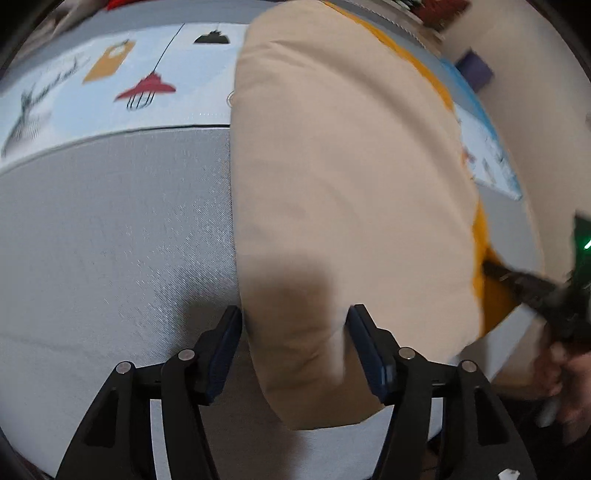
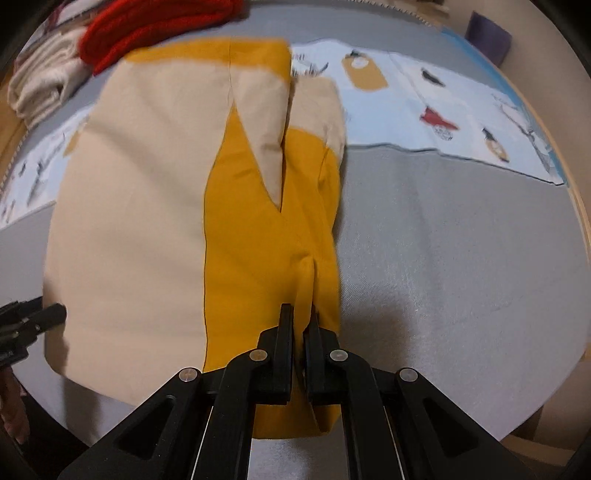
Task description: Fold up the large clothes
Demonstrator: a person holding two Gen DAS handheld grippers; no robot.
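A large beige and mustard-yellow garment (image 2: 155, 206) lies partly folded on the grey bed surface (image 2: 443, 258). My right gripper (image 2: 300, 314) is shut on a pinched ridge of its yellow part (image 2: 258, 229) near the garment's right edge. In the left wrist view the beige side of the garment (image 1: 340, 177) fills the middle. My left gripper (image 1: 293, 317) is open, its jaws standing on either side of the beige cloth's near edge without clamping it. The right gripper (image 1: 532, 291) shows blurred at the right there, and the left gripper (image 2: 33, 325) shows at the left edge of the right wrist view.
A light blue printed sheet (image 2: 424, 110) lies across the far part of the bed, also visible in the left wrist view (image 1: 110, 77). A red knit item (image 2: 147, 26) and a cream folded cloth (image 2: 40, 85) sit at the far left. A purple object (image 2: 487, 33) stands at the far right.
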